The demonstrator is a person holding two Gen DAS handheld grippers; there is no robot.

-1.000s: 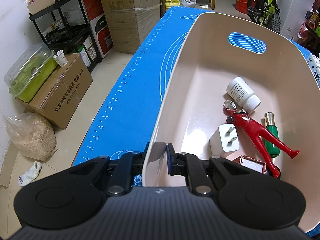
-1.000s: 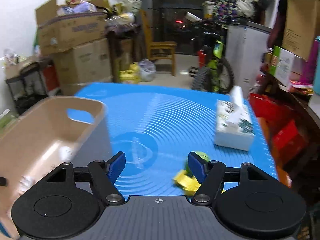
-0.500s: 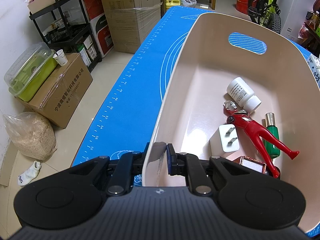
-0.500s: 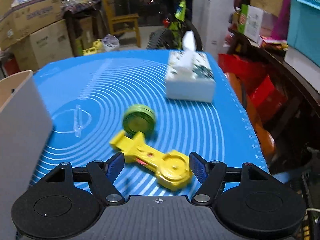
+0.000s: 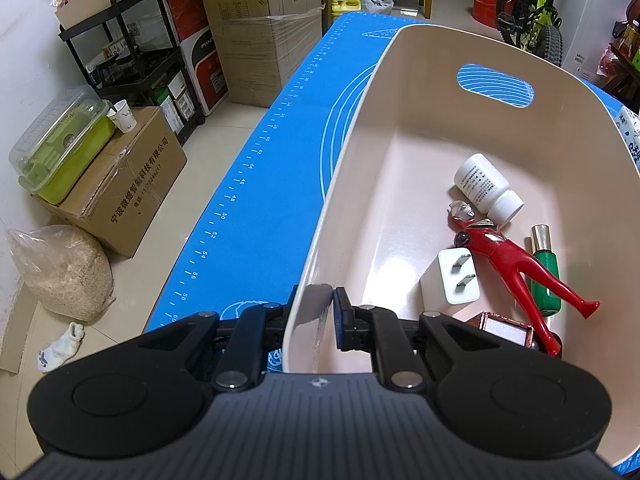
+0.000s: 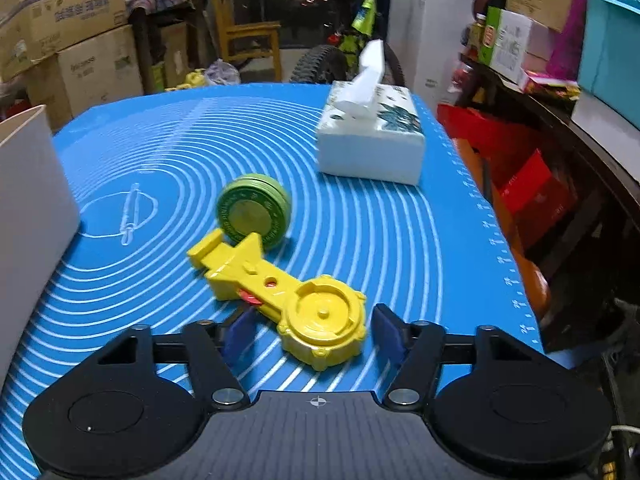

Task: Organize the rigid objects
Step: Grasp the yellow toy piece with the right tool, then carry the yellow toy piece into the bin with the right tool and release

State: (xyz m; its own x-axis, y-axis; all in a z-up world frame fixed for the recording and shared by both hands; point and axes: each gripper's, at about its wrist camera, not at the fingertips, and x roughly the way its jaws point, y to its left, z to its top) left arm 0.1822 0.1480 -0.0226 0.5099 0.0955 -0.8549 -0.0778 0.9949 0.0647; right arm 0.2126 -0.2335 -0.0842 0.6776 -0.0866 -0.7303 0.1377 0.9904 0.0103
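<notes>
My left gripper (image 5: pixel 320 312) is shut on the near rim of the beige bin (image 5: pixel 344 184). Inside the bin lie a white pill bottle (image 5: pixel 486 188), a red toy figure (image 5: pixel 516 268), a green bottle (image 5: pixel 544 276), a white plug adapter (image 5: pixel 458 276) and a small brown-framed box (image 5: pixel 506 328). My right gripper (image 6: pixel 312 332) is open, its fingers on either side of the round end of a yellow toy launcher (image 6: pixel 288 288) lying on the blue mat (image 6: pixel 360 240). A green round tin (image 6: pixel 254 210) stands on edge just behind the launcher.
A white tissue box (image 6: pixel 372 140) stands at the mat's far right. The bin's wall (image 6: pixel 28 184) is at the left in the right wrist view. Cardboard boxes (image 5: pixel 120 192), a shelf and a sack stand on the floor left of the table.
My right gripper has swung right, away from the bin, and come down close over the yellow launcher, which now lies between its fingers. My left gripper has held still on the bin rim.
</notes>
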